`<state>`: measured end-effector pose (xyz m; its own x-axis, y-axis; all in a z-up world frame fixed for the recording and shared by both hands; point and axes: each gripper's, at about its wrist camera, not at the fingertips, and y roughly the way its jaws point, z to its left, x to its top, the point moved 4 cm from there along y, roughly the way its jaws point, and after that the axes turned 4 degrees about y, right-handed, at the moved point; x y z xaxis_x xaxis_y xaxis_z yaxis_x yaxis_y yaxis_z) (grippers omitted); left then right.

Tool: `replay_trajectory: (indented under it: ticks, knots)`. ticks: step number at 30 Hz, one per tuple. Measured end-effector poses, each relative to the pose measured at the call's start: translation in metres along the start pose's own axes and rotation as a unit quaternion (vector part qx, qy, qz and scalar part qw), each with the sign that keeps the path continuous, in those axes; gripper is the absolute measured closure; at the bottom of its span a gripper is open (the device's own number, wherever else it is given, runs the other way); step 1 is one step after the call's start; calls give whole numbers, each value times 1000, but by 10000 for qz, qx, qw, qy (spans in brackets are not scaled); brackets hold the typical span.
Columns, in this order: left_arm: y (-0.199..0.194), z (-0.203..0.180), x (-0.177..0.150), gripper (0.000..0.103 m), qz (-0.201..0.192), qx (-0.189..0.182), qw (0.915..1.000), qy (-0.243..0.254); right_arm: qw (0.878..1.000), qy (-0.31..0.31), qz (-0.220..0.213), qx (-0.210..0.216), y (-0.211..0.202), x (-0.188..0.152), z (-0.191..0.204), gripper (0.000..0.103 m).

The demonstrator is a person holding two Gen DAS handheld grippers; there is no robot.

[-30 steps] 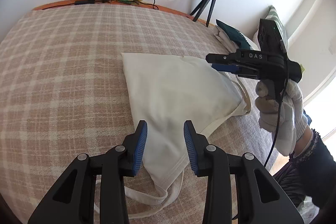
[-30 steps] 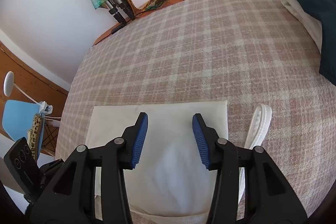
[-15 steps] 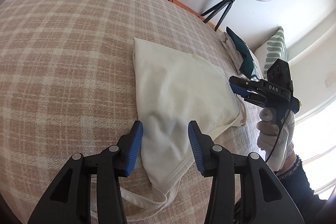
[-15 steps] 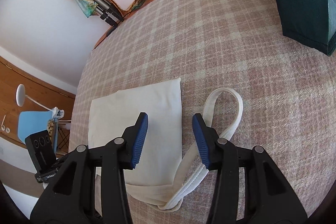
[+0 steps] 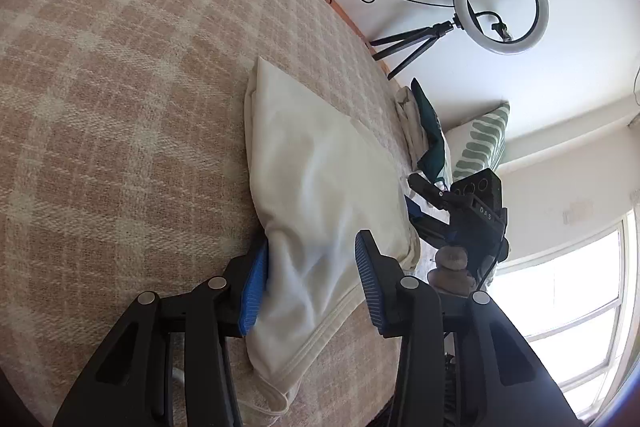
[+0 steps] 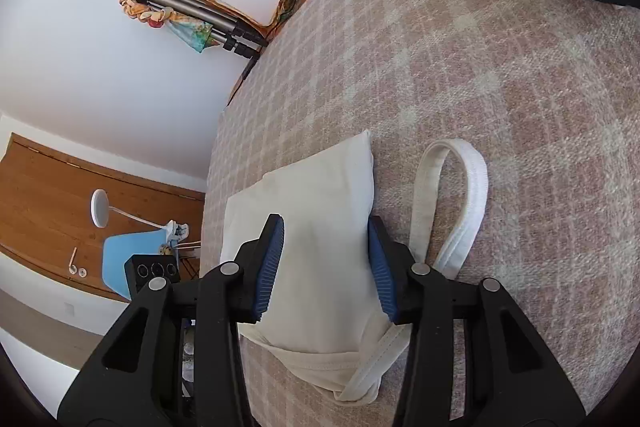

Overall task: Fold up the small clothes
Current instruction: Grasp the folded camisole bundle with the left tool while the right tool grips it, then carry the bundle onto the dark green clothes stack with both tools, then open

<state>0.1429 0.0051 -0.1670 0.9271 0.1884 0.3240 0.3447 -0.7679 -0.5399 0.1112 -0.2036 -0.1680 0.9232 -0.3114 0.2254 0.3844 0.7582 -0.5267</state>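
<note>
A cream tank top [image 5: 316,183] lies folded on the plaid bed cover [image 5: 120,107]. It also shows in the right wrist view [image 6: 320,211], with one strap [image 6: 460,187] looped out to the right. My left gripper [image 5: 308,279] is open, its jaws straddling the garment's near strap end, low against the cloth. My right gripper [image 6: 326,263] is open, its jaws straddling the garment's opposite side edge. The right gripper also shows in the left wrist view [image 5: 424,205], at the garment's far edge.
A ring light on a tripod [image 5: 500,7] stands by the wall. Dark green and cream clothes [image 5: 428,135] and a leaf-print pillow [image 5: 480,143] lie beyond the garment. A folded tripod [image 6: 200,15] leans at the bed's far edge. A blue chair [image 6: 132,259] stands beside the bed.
Both grippers have dropped lower and closer onto the tank top, each tilting to straddle one of its sides. The cloth has bunched slightly between the left jaws.
</note>
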Motion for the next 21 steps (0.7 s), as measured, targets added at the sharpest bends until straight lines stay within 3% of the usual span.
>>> replay_trajectory:
  ticks: [4, 6, 9, 13, 21]
  knots:
    - [8, -3, 2, 74, -24, 95, 10000, 2, 10000, 36, -28, -28, 9, 0, 6, 69]
    - [10, -3, 3, 82, -45, 205, 9998, 39, 9999, 39, -39, -155, 12, 0, 7, 79]
    - [11, -9, 2, 89, -75, 453, 9984, 317, 9993, -48, -111, -341, 12, 0, 13, 89]
    - [5, -25, 1, 90, -252, 718, 9939, 802, 9960, -482, -313, -680, 7, -1, 35, 92]
    - [-7, -47, 5, 91, -589, 787, 9869, 1278, 9863, -1071, -773, -989, -14, -2, 69, 93]
